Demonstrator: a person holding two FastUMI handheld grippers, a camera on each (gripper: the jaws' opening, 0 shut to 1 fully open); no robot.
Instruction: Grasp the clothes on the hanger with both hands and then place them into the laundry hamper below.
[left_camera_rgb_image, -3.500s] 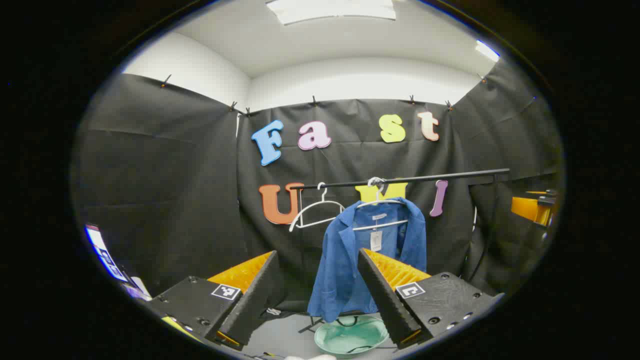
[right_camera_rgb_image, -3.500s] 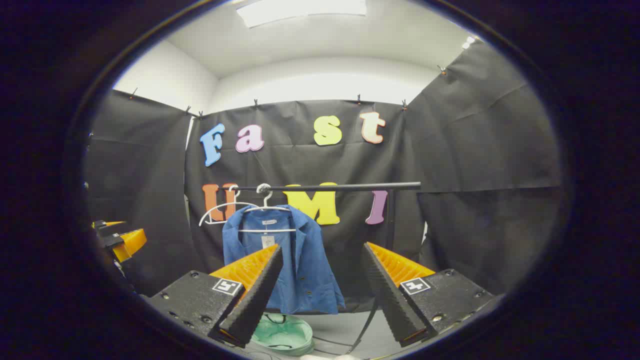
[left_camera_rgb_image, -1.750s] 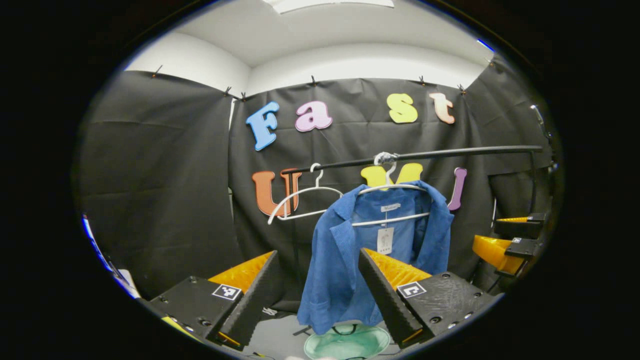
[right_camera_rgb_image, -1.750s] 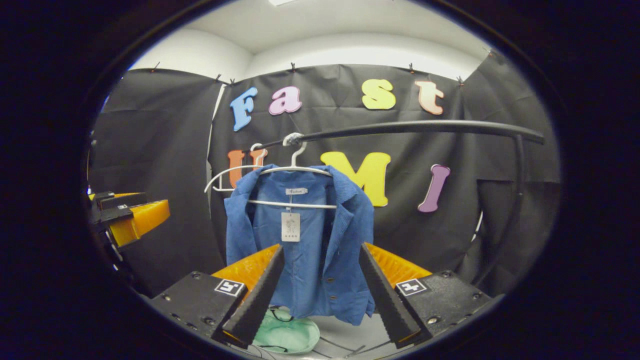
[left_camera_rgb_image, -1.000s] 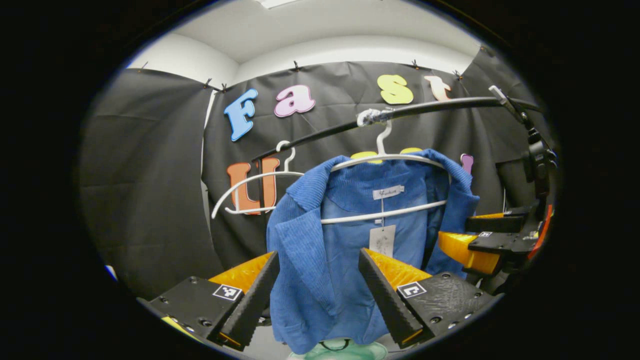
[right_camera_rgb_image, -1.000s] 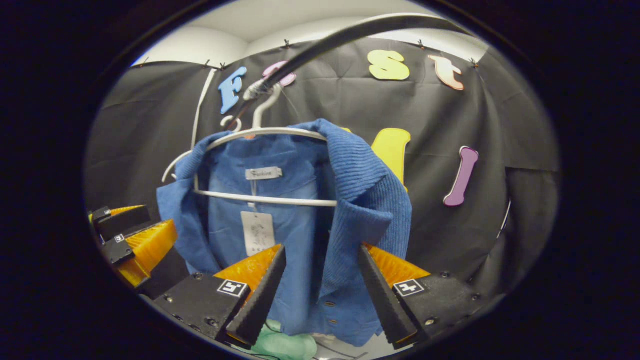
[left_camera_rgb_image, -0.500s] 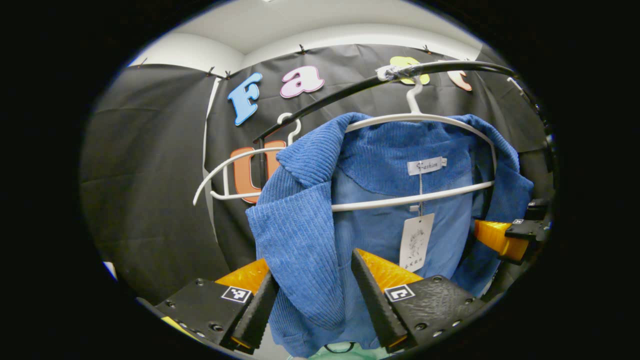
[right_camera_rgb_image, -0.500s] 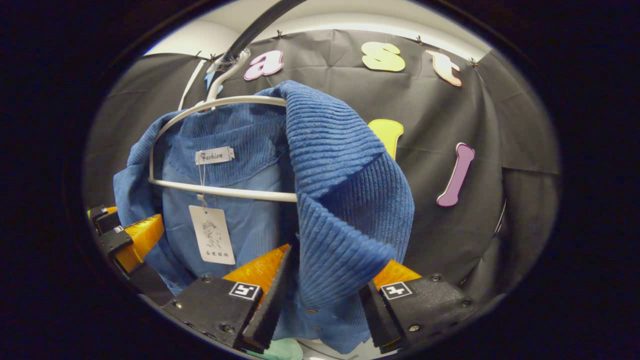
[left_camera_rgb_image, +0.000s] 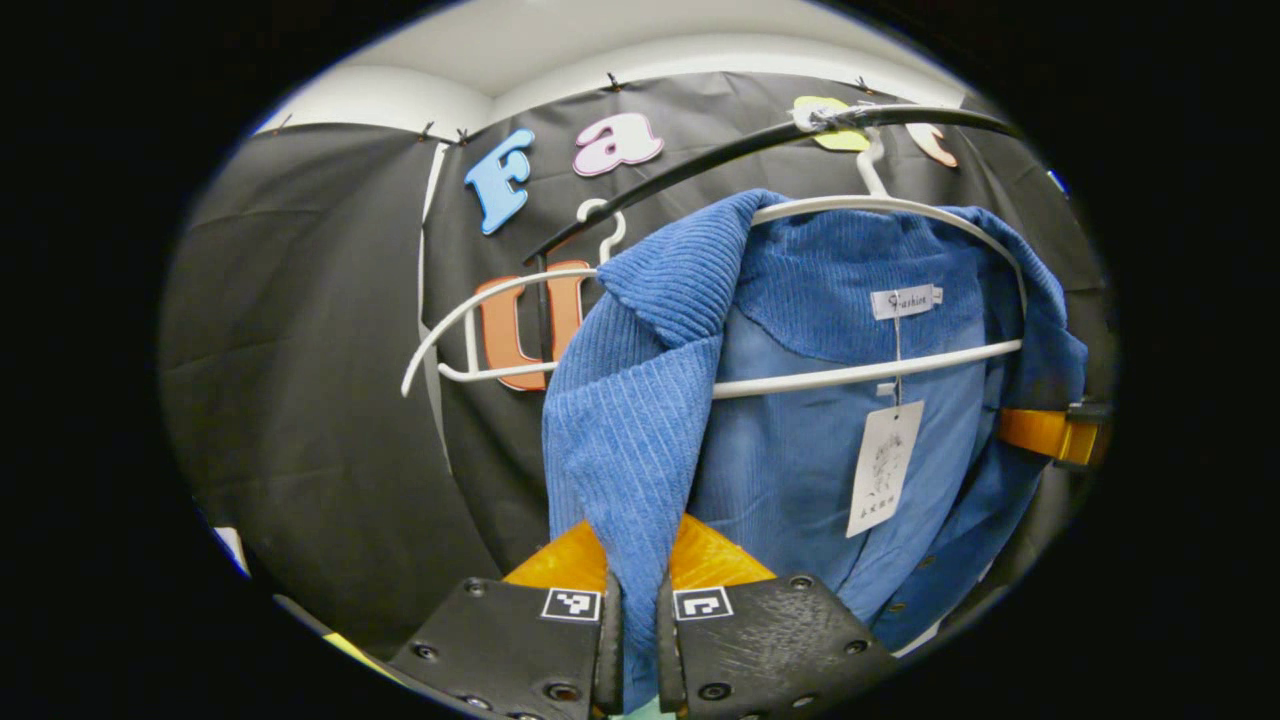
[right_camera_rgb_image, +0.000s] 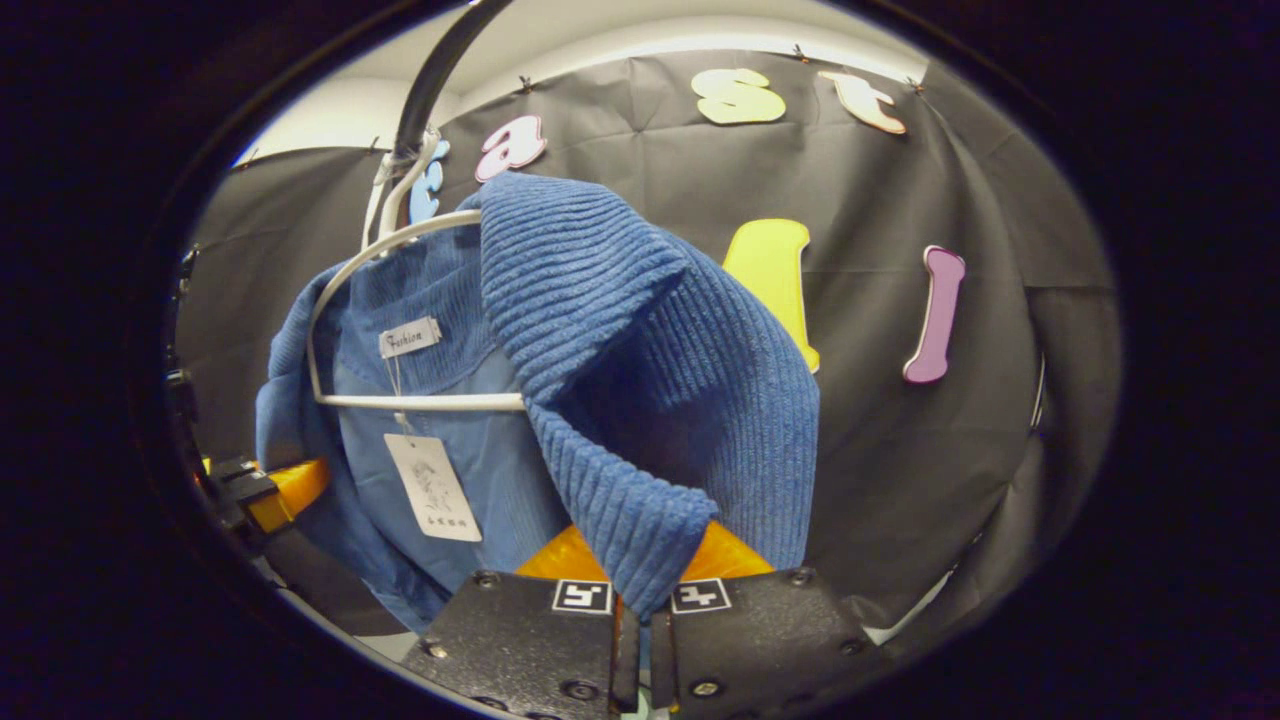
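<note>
A blue corduroy jacket (left_camera_rgb_image: 800, 330) hangs on a white hanger (left_camera_rgb_image: 900, 210) from a black rail (left_camera_rgb_image: 700, 165). My left gripper (left_camera_rgb_image: 638, 640) is shut on the jacket's front edge on the left side in the left gripper view. In the right gripper view the same jacket (right_camera_rgb_image: 640, 340) drapes over the hanger (right_camera_rgb_image: 400, 400), and my right gripper (right_camera_rgb_image: 640, 640) is shut on its other front edge. The right gripper (left_camera_rgb_image: 1050, 435) also peeks out behind the jacket's far side, and the left gripper (right_camera_rgb_image: 270, 490) appears at the lower left of the right gripper view.
An empty white hanger (left_camera_rgb_image: 480, 330) hangs on the rail just left of the jacket. A white paper tag (left_camera_rgb_image: 885, 465) dangles from the jacket's collar. The rail (right_camera_rgb_image: 430, 70) passes close overhead in the right gripper view.
Both grippers have moved in close to the jacket and closed on its two front edges. Half a second ago the fingers stood apart around the cloth; now they pinch it.
</note>
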